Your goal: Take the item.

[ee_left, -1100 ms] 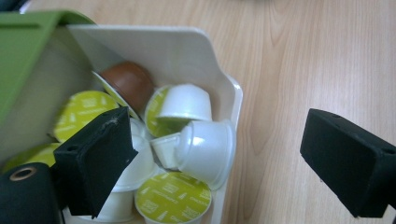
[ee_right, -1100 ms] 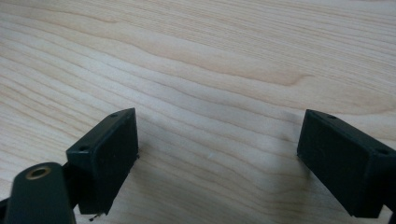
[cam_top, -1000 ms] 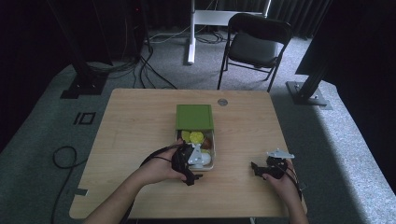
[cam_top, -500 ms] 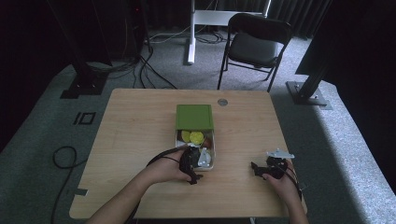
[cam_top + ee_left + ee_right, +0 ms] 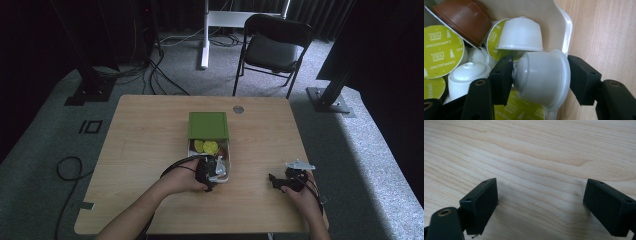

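A white tray (image 5: pixel 228 159) of coffee capsules sits mid-table, with its green lid (image 5: pixel 208 124) lying just behind it. My left gripper (image 5: pixel 208 173) is at the tray's near end. In the left gripper view, my left gripper (image 5: pixel 542 76) is shut on a white capsule (image 5: pixel 541 72) held sideways over the tray's rim (image 5: pixel 567 27), one jaw on its narrow end and the other on its wide rim. Below lie more white capsules, green-foil Cappuccino capsules (image 5: pixel 441 52) and a brown capsule (image 5: pixel 461 17). My right gripper (image 5: pixel 285 181) (image 5: pixel 545 205) rests open on bare wood.
The wooden table (image 5: pixel 145 145) has a small round grommet (image 5: pixel 238 109) near its far edge. A black folding chair (image 5: pixel 272 47) stands beyond the table, with cables on the floor at the left.
My left gripper has shifted slightly toward me at the tray's near end. The right gripper has stayed where it was.
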Motion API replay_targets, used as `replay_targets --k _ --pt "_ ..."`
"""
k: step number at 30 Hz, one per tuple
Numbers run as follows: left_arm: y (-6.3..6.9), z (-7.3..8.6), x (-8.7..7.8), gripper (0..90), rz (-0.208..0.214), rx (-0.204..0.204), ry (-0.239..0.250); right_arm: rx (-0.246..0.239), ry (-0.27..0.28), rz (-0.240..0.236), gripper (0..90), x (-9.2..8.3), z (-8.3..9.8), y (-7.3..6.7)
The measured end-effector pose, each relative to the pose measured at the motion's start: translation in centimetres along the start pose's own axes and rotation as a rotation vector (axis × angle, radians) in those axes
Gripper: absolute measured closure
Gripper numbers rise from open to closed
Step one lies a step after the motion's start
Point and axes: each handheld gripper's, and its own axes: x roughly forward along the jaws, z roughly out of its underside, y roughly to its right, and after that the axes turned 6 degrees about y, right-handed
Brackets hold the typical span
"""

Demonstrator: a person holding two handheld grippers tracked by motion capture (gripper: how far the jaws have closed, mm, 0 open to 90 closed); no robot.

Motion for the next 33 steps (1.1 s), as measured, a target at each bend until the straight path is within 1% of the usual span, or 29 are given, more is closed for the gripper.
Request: replay_targets --k 1,2,4,5,6,8,10,11,16,17,18,21,22,24,25,26,27,28,29,30,32,33 --pt "0.0 0.0 0.0 43.6 0.005 -0.007 -0.002 0.000 0.000 0.000 12.0 0.0 0.0 0.0" --pt "0.0 0.0 0.0 44.0 0.006 -0.006 -0.005 0.001 0.000 0.000 12.1 0.0 0.0 0.0" --pt "0.0 -0.2 -0.2 45.2 0.011 0.008 -0.013 0.000 0.000 0.000 12.1 0.0 0.0 0.0" --pt "0.1 -0.3 -0.3 46.0 0.016 0.005 -0.011 0.000 0.000 0.000 12.1 0.0 0.0 0.0" --pt "0.0 -0.4 -0.5 47.0 0.026 -0.006 -0.011 0.000 0.000 0.000 12.1 0.0 0.0 0.0" --pt "0.0 -0.6 -0.8 48.7 0.036 -0.025 0.006 0.000 0.000 0.000 12.1 0.0 0.0 0.0" --pt "0.1 -0.6 -1.0 49.0 0.039 -0.033 0.015 0.000 0.000 0.000 12.1 0.0 0.0 0.0" --pt "0.0 -0.6 -1.2 49.1 0.039 -0.042 0.016 0.000 0.000 0.000 12.1 0.0 0.0 0.0" --pt "-0.1 -0.4 -2.0 49.5 0.054 -0.072 0.059 0.000 0.000 0.000 12.0 0.0 0.0 0.0" --pt "-0.1 -0.4 -2.2 49.5 0.045 -0.074 0.075 0.000 0.000 0.000 12.1 0.0 0.0 0.0" --pt "-0.1 -0.4 -2.4 49.6 0.046 -0.076 0.082 0.000 0.000 0.000 12.1 0.0 0.0 0.0" --pt "-0.3 -0.4 -3.3 49.6 0.030 -0.078 0.110 0.000 0.000 0.000 12.1 0.0 0.0 0.0" --pt "-0.3 -0.4 -3.6 49.7 0.019 -0.078 0.123 0.000 0.000 0.000 12.1 0.0 0.0 0.0" --pt "-0.5 -0.5 -4.2 49.7 0.014 -0.078 0.134 0.000 0.000 0.000 12.0 0.0 0.0 0.0" --pt "-0.5 -0.5 -4.6 49.7 0.007 -0.085 0.150 0.000 0.000 0.000 12.0 0.0 0.0 0.0" --pt "-0.5 -0.4 -4.9 49.7 0.016 -0.086 0.150 0.000 0.000 0.000 12.0 0.0 0.0 0.0" --pt "-0.5 -0.4 -5.2 49.7 0.009 -0.083 0.159 0.000 0.000 0.000 12.1 0.0 0.0 0.0" --pt "-0.6 -0.4 -5.5 49.7 0.003 -0.093 0.178 -0.001 0.000 0.000 12.1 0.0 0.0 0.0" --pt "-0.7 -0.4 -5.9 49.7 0.003 -0.092 0.176 0.000 0.000 0.000 12.1 0.0 0.0 0.0" --pt "-0.7 -0.3 -6.2 49.7 -0.011 -0.096 0.193 0.001 0.000 0.000 12.1 0.0 0.0 0.0" --pt "-0.9 -0.2 -6.9 49.7 -0.021 -0.111 0.223 0.000 0.000 0.000 12.1 0.0 0.0 0.0" --pt "-1.0 -0.1 -7.2 49.7 -0.033 -0.125 0.243 0.000 0.000 0.000 12.0 0.0 0.0 0.0"
